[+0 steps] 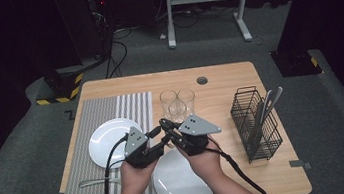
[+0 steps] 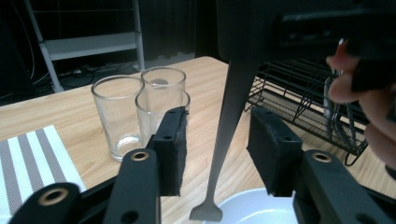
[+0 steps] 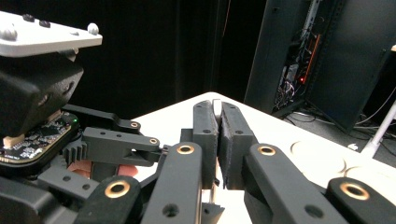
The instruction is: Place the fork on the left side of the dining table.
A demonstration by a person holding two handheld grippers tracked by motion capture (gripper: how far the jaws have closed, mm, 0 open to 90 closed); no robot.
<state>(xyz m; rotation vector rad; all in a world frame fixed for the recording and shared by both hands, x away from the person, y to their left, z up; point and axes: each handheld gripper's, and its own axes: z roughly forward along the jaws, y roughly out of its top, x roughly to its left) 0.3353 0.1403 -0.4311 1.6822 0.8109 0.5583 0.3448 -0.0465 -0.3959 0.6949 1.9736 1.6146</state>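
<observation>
A slim metal utensil hangs handle-down, its flat end just above the near white plate. My right gripper is shut on its upper part, and a sliver of metal shows between the pressed pads. My left gripper stands around the handle with a gap on each side, neither pad touching it. In the high view the two grippers meet tip to tip over the table's middle, the left gripper pointing right and the right gripper pointing left.
Three clear glasses stand just behind the grippers. A black wire basket with cutlery is at the right. A second white plate and a fork lie on the striped placemat at the left.
</observation>
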